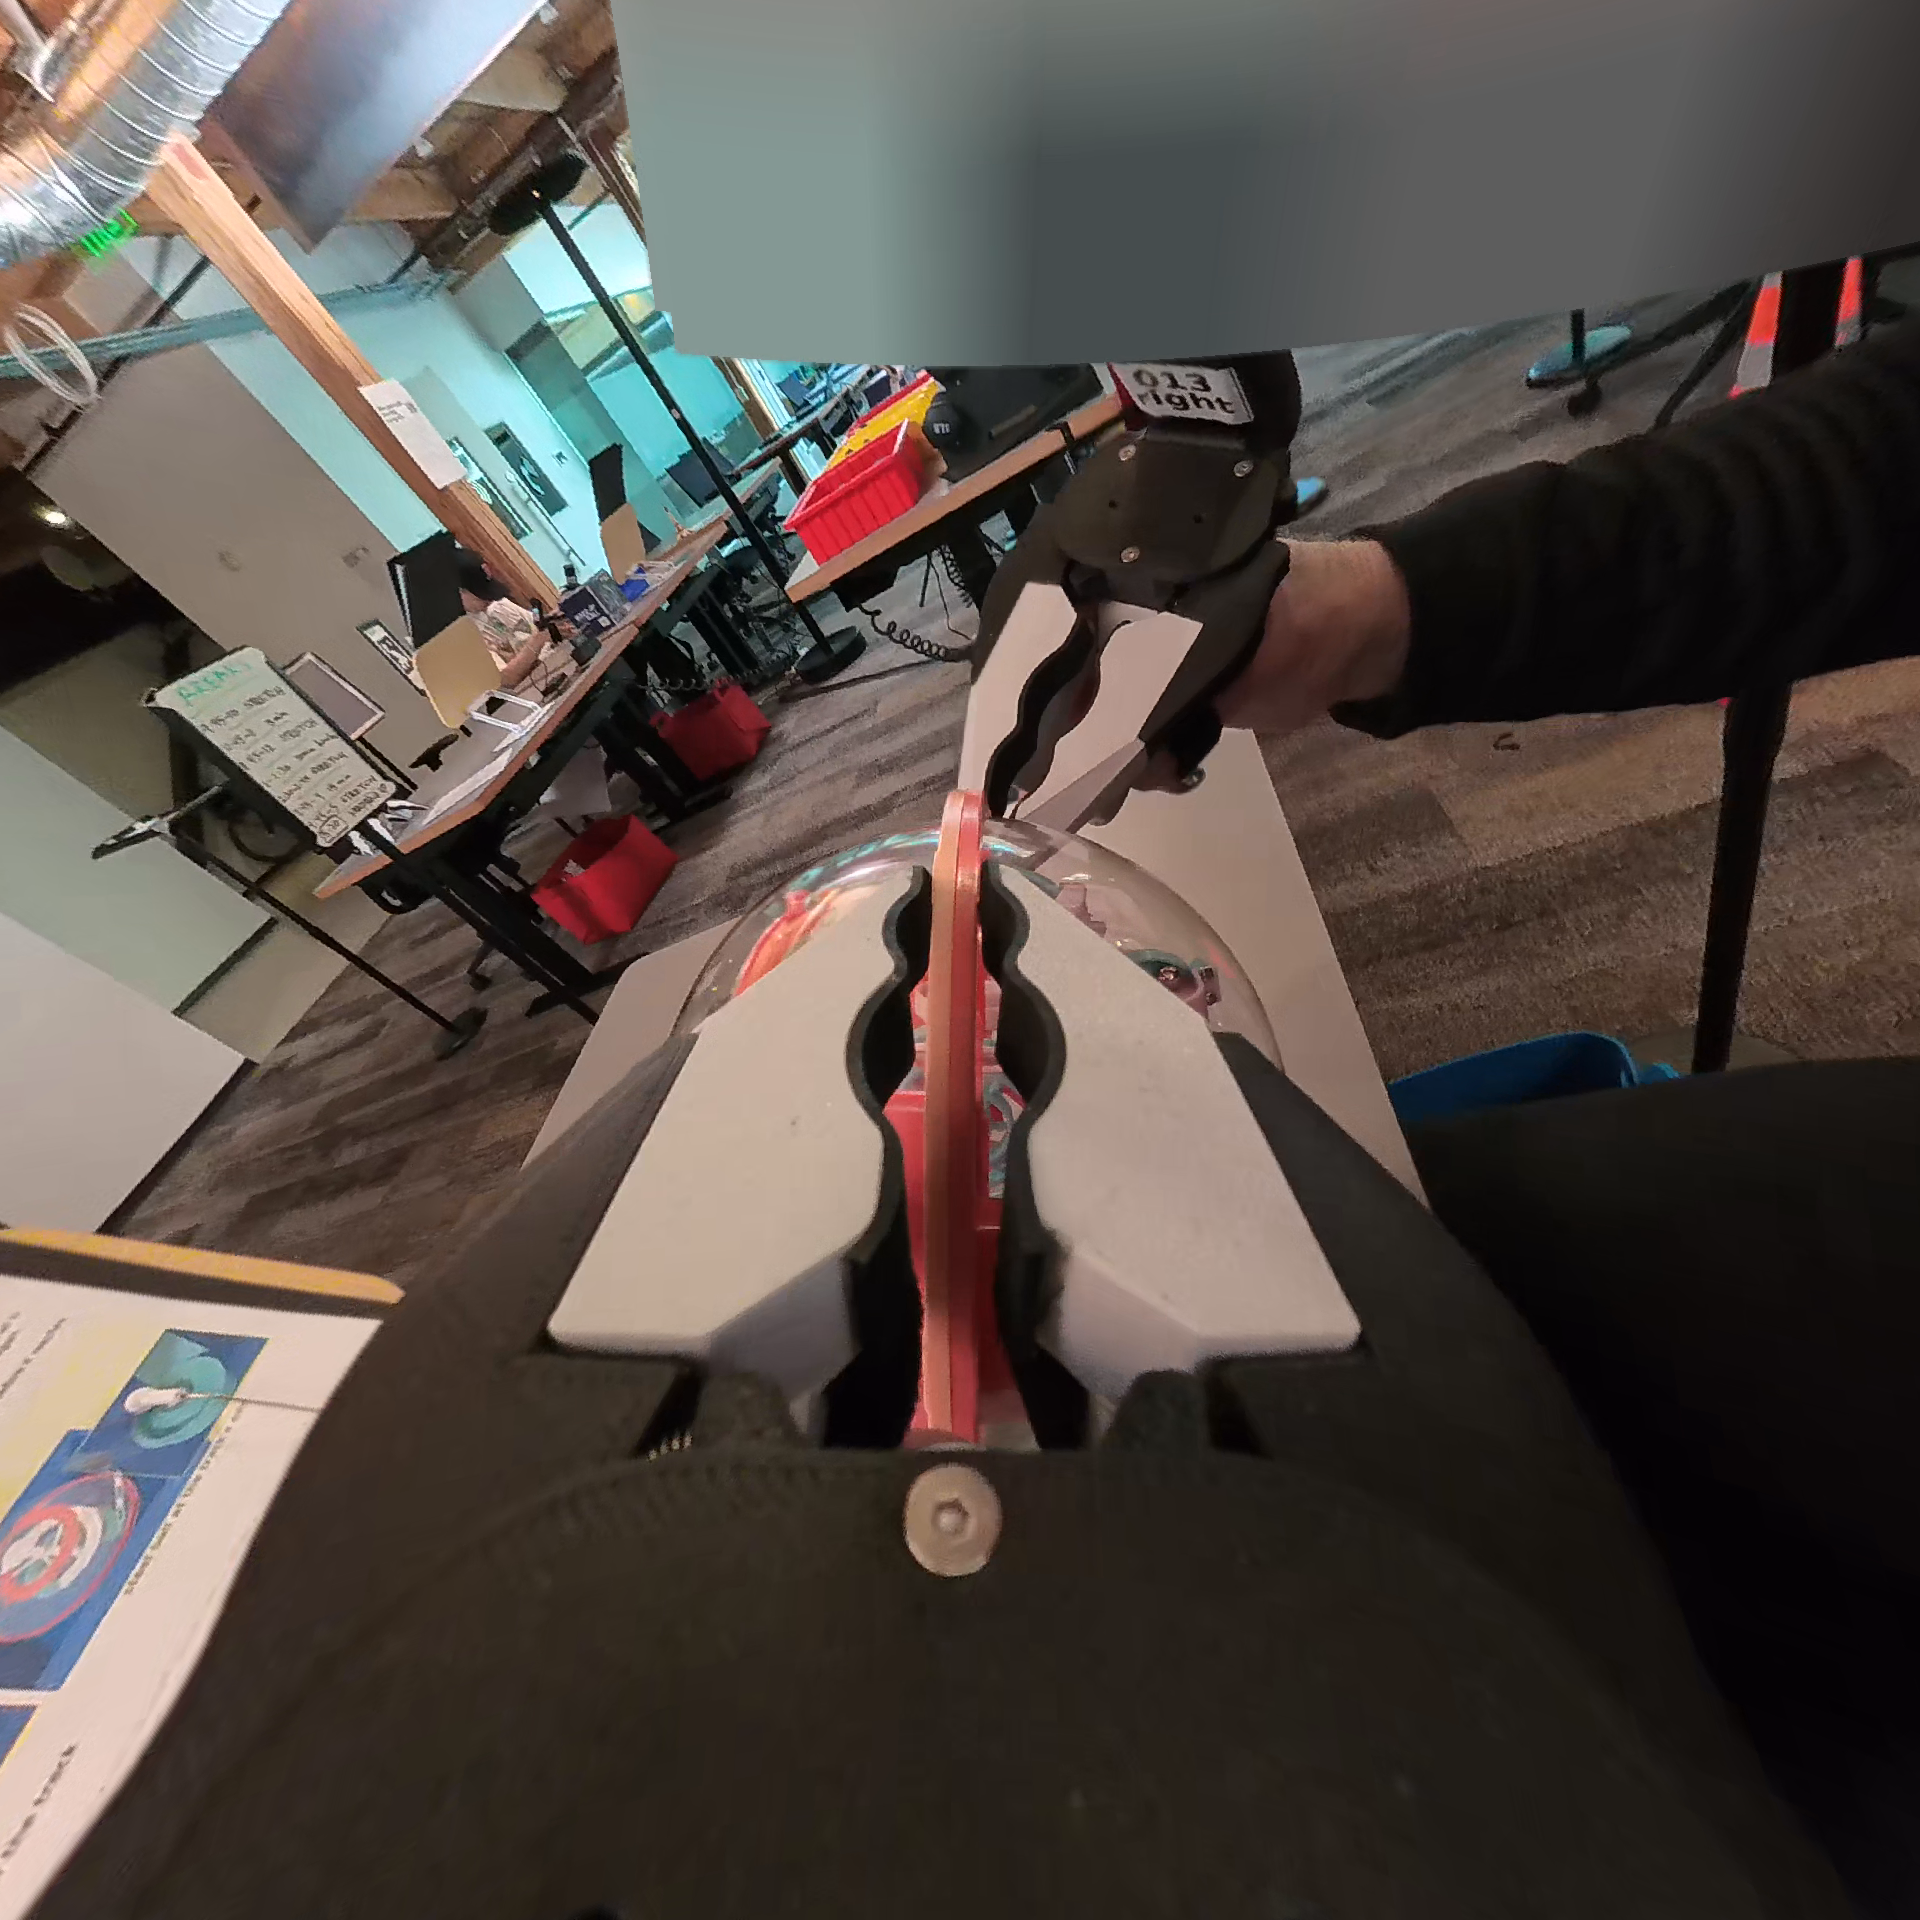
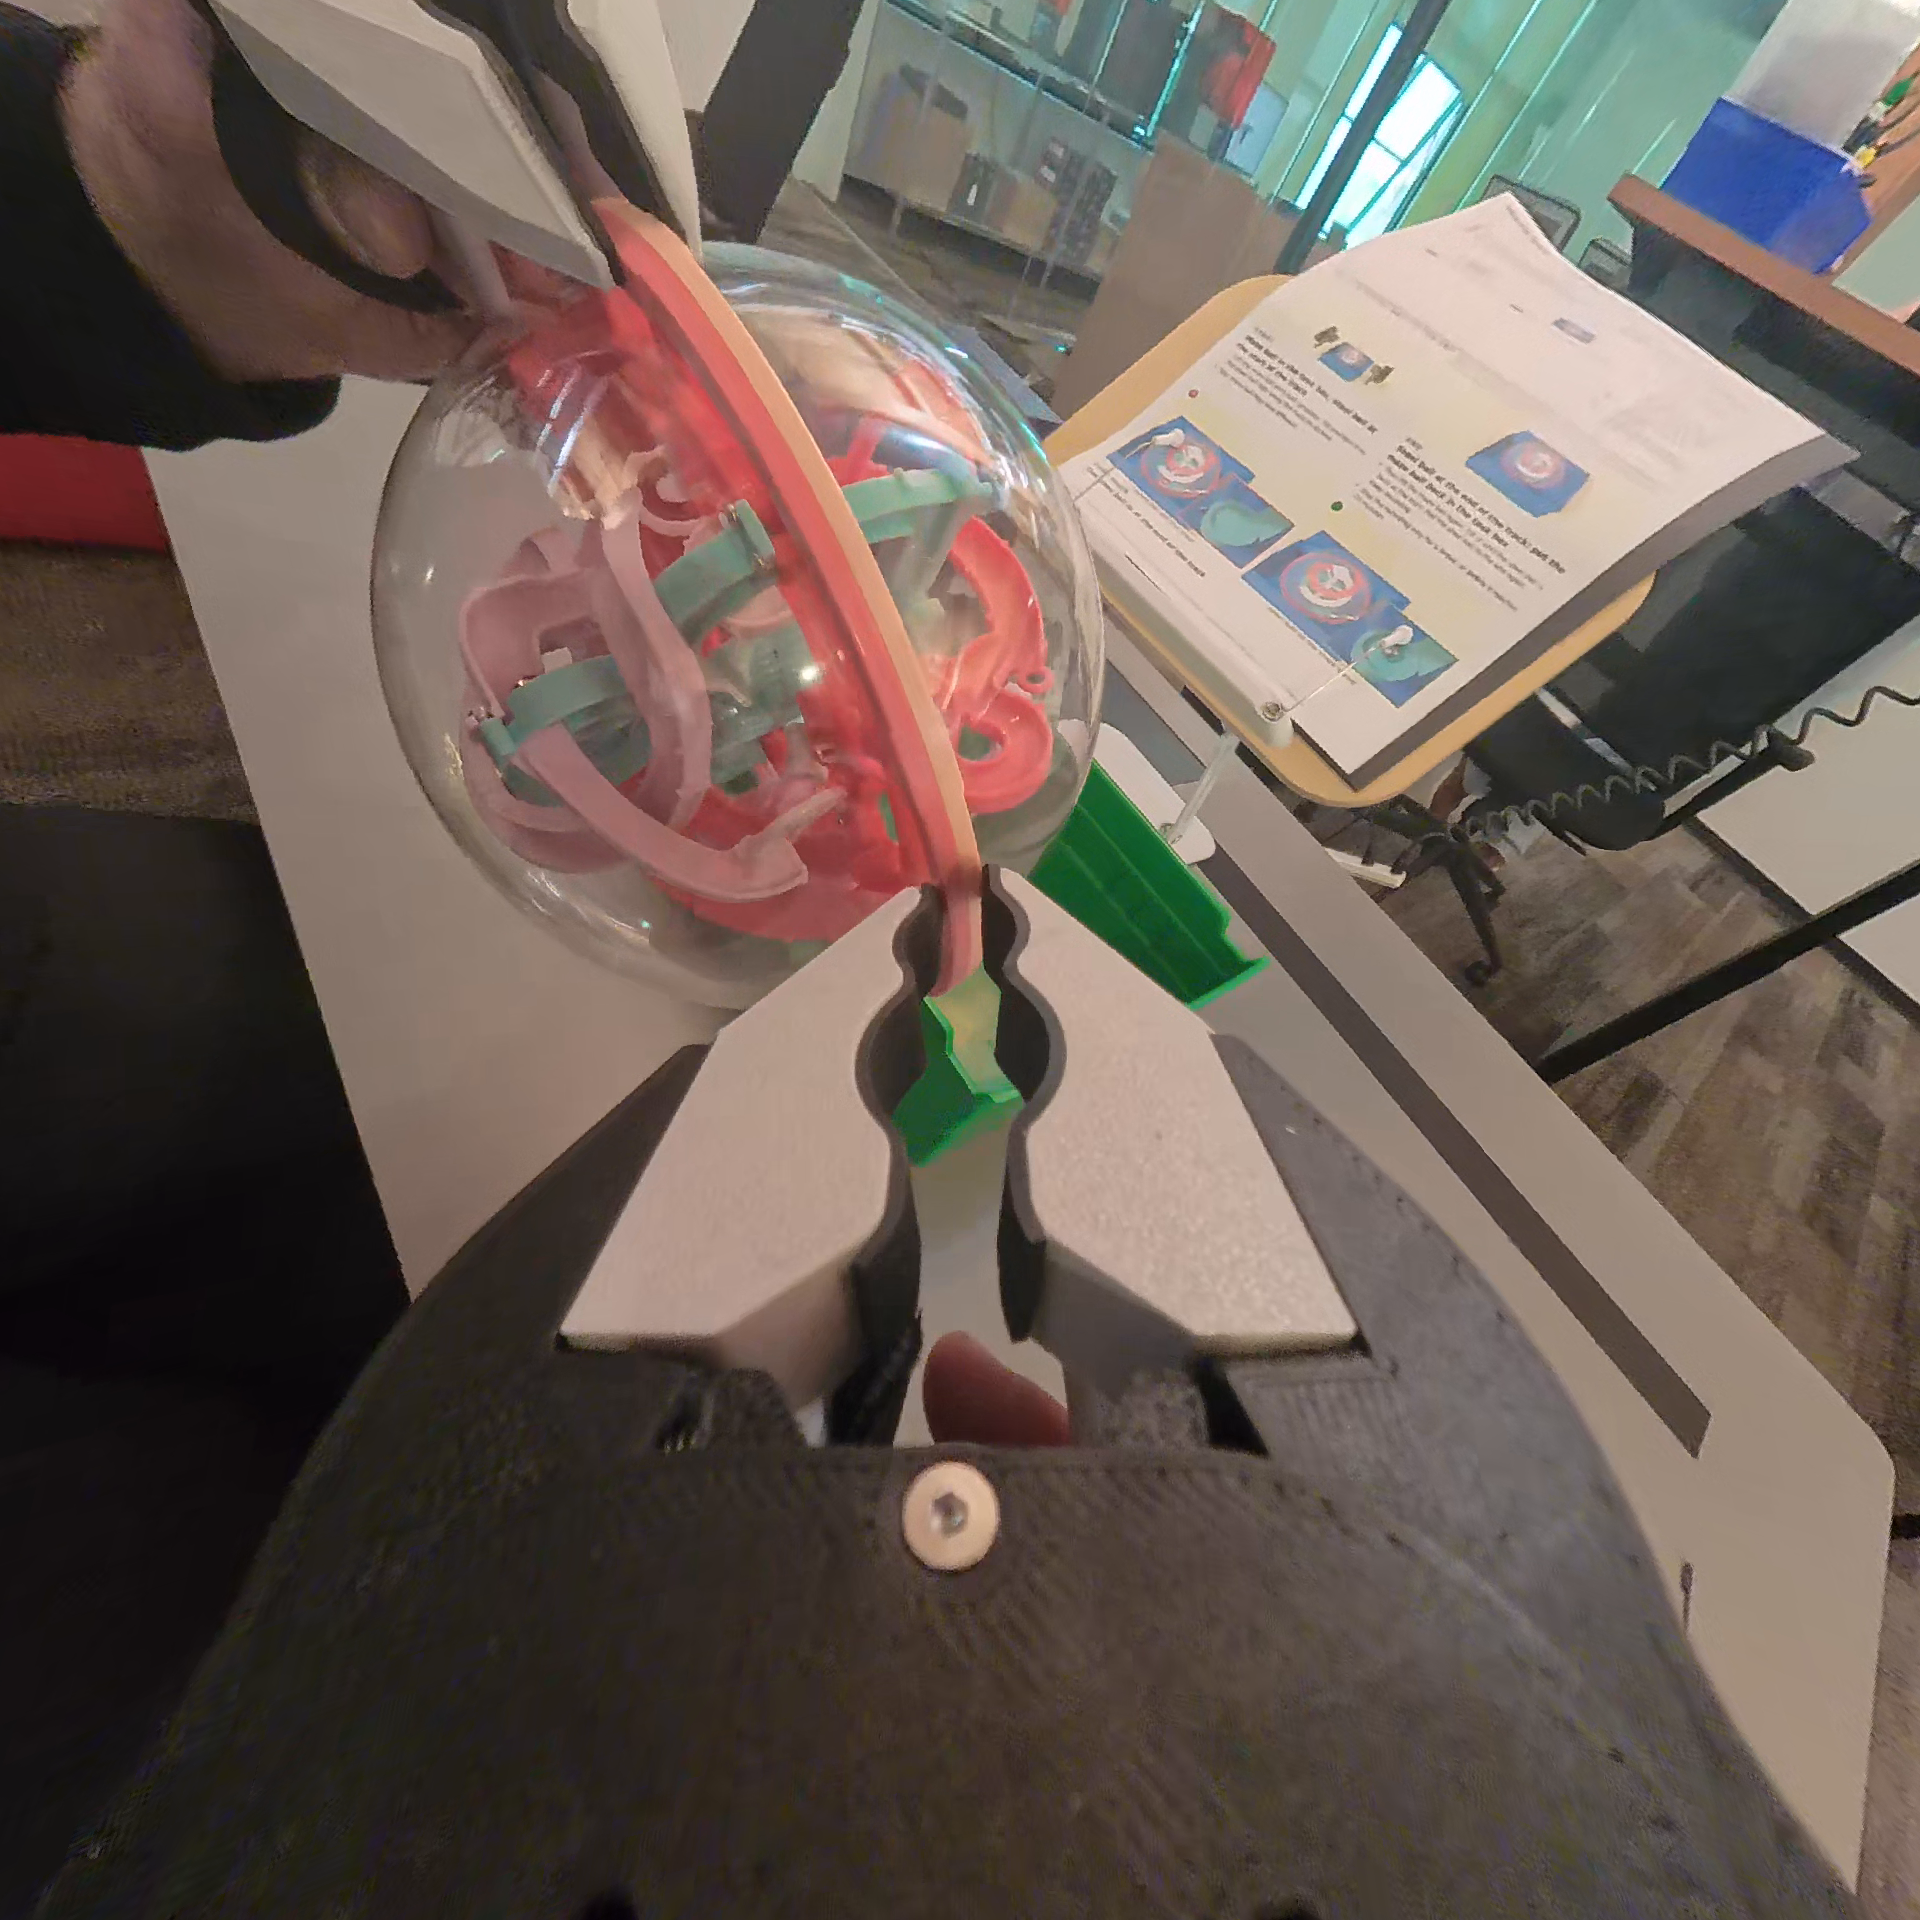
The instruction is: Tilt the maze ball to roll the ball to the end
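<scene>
Office floor with red bins [image 1: 597, 878] behind, left hand-held gripper [image 1: 954, 935] pinching maze ball's [image 1: 1164, 935] pink rim [image 1: 951, 1039] above white table [image 1: 1278, 831]; right view, right hand-held gripper [image 2: 961, 914] pinching rim's near end, ball held aloft over green stand [image 2: 1143, 894], instruction sheet [image 2: 1455, 468] far right.

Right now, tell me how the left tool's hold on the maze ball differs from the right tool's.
The left tool takes the maze ball's coral rim deep between its fingers; the right tool pinches that rim only at its fingertips. In the right wrist view the left tool holds the ball's top and the right tool its bottom. Both are closed on the same rim, opposite each other.
</scene>
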Tool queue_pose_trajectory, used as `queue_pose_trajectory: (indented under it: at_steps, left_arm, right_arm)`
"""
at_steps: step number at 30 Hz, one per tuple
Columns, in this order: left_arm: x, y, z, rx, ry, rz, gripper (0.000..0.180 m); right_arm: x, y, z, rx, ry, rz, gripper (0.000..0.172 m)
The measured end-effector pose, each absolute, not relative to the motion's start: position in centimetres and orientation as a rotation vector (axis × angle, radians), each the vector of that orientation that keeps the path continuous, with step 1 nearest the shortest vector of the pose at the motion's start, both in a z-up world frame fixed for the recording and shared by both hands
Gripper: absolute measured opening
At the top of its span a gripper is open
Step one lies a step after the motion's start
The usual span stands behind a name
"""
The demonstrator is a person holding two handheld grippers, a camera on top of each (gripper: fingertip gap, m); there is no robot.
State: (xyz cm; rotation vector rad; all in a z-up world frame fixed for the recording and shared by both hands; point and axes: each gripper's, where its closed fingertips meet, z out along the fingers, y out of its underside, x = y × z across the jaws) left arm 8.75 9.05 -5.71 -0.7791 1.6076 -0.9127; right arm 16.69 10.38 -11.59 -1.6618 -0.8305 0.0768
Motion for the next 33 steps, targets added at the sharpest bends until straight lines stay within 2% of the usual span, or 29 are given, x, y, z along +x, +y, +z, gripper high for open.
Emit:
queue_pose_trajectory:
  at_steps: [33]
  left_arm:
    - [4.4,12.1,-5.6,-0.879,1.252,-1.412,0.007]
  right_arm:
    - [13.3,10.5,-9.1,-1.696,-0.930,0.291,0.005]
